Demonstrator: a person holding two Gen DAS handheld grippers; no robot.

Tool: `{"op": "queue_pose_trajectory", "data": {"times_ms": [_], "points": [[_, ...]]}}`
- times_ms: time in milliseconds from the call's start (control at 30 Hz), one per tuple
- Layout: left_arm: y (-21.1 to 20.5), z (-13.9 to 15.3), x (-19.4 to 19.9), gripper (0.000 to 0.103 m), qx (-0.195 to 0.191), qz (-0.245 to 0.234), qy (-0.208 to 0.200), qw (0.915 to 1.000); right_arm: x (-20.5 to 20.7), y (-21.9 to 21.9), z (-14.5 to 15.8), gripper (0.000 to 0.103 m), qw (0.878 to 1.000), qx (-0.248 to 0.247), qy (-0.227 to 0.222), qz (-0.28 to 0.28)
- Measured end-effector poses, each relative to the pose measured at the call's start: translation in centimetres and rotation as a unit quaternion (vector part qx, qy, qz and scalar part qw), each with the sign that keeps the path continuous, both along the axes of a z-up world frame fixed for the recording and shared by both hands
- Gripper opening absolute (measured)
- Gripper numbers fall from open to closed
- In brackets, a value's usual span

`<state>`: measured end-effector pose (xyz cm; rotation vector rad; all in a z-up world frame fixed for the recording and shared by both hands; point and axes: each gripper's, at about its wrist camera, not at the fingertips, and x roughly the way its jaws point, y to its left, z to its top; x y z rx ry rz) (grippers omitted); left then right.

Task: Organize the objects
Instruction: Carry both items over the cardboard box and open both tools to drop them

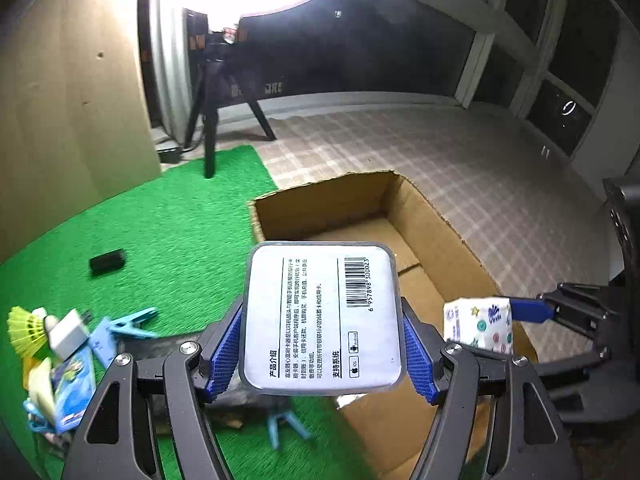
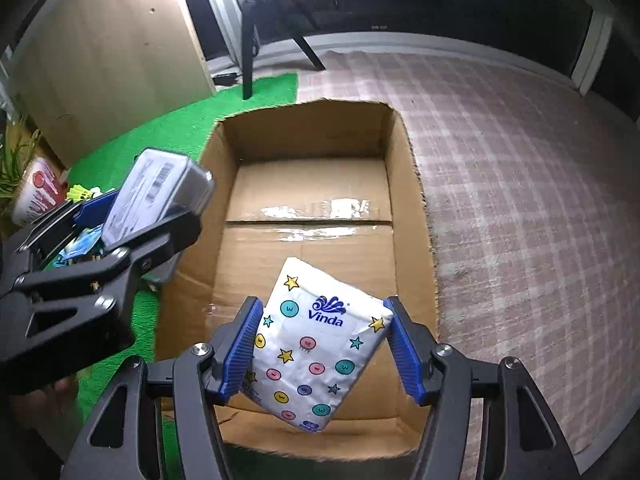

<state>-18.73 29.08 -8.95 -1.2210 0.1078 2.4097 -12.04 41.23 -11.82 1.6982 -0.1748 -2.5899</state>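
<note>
My left gripper (image 1: pixel 323 350) is shut on a flat grey tin with a white barcode label (image 1: pixel 322 318), its blue pads pressing both sides. It hangs over the near left rim of an open cardboard box (image 1: pixel 436 232). My right gripper (image 2: pixel 322 350) is shut on a white Vinda tissue pack (image 2: pixel 316 344) with coloured dots and stars, held tilted above the box's inside (image 2: pixel 312 188). From the right wrist, the left gripper (image 2: pixel 132 216) with its tin (image 2: pixel 156 188) sits just left of the box. The left wrist view shows the tissue pack (image 1: pixel 478 326) at the right.
The box stands partly on green turf (image 1: pixel 168 224), partly on a checked floor (image 1: pixel 460 168). On the turf lie a black block (image 1: pixel 107 261), blue clips (image 1: pixel 128 326), a yellow shuttlecock (image 1: pixel 28 332) and packets. A tripod (image 1: pixel 216 112) and a wooden panel (image 1: pixel 68 92) stand behind.
</note>
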Motion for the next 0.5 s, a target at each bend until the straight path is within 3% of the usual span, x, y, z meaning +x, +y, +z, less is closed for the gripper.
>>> {"op": "queue_pose_trajectory", "data": {"times_ms": [233, 500], "points": [[1.6, -2.0, -1.9, 0.073, -0.019, -0.003, -0.017, 0.9997, -0.8, 0.4, -0.6, 0.058, 1.0, 0.0, -0.005, 0.022], [2.8, -1.9, -2.9, 0.073, -0.028, -0.013, -0.01, 0.9995, -0.6, 0.0, -1.4, 0.059, 0.999, 0.003, -0.013, 0.034]]}}
